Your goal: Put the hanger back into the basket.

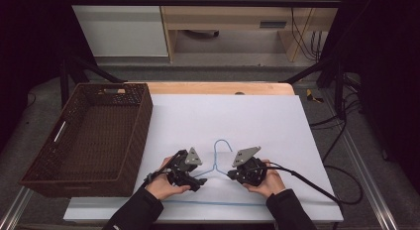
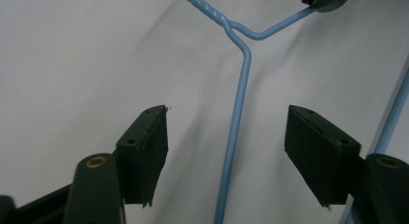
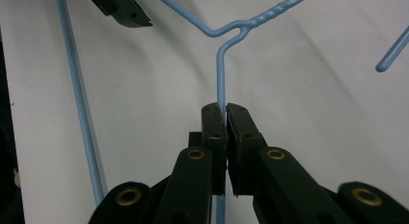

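A light blue wire hanger (image 1: 222, 143) lies flat on the white sheet (image 1: 257, 116), hook pointing away from me. My right gripper (image 1: 231, 174) is shut on the hanger's right sloping arm; in the right gripper view its pads (image 3: 225, 108) pinch the wire (image 3: 221, 74) just below the twisted neck. My left gripper (image 1: 200, 183) sits over the left sloping arm. In the left gripper view the jaws (image 2: 225, 113) stand apart with the wire (image 2: 239, 93) running between them, touching neither pad.
A dark brown woven basket (image 1: 142, 122) with nothing inside stands at the left, its right wall along the sheet's edge. A black cable (image 1: 317, 188) trails right from the right gripper. Bare wooden table edge (image 1: 218, 87) shows behind the sheet.
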Demonstrator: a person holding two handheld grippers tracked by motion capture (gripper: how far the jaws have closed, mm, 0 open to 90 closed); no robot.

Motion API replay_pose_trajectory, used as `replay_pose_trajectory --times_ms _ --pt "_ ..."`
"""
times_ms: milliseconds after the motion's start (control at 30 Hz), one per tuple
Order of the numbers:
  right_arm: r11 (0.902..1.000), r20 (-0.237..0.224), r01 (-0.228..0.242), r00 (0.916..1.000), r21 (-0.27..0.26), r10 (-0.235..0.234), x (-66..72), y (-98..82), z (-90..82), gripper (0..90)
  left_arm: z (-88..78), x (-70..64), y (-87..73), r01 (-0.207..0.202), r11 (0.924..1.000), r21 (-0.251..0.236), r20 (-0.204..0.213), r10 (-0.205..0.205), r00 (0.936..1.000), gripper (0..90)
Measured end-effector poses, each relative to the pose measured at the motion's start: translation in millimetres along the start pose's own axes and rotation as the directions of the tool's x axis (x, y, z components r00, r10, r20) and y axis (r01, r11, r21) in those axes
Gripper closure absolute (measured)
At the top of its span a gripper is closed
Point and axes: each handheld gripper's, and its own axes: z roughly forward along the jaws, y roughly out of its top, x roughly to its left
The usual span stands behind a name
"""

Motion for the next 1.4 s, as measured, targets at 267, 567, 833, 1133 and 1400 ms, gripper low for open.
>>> replay_pose_trajectory --times_ms 267,567,833,1133,1400 --pt "1.0 -0.003 -0.001 1.0 0.004 0.001 0.1 -0.1 -0.1 87.7 6.3 -0.8 1.2 -0.029 0.9992 0.029 -0.007 0.029 0.9996 55.1" --pt "1.0 -0.003 0.003 1.0 -0.004 -0.003 -0.1 0.2 -0.9 87.7 11.2 -4.2 6.7 -0.075 0.9954 0.06 -0.01 0.076 0.9971 71.7" --pt "1.0 0.0 0.003 1.0 -0.006 -0.003 0.0 0.4 -2.2 87.7 12.6 -5.4 7.3 -0.087 0.9938 0.069 -0.015 0.088 0.996 80.6" --pt "0.9999 -0.005 -0.001 1.0 -0.017 0.001 0.0 1.0 -5.6 87.6 9.0 -8.5 9.7 -0.115 0.9915 0.062 -0.014 0.116 0.9932 84.2" --pt "0.9998 -0.003 -0.012 0.9999 -0.018 0.012 -0.5 1.7 -12.0 87.1 3.2 -12.6 12.0 -0.141 0.9882 0.06 0.014 0.14 0.99 86.5"
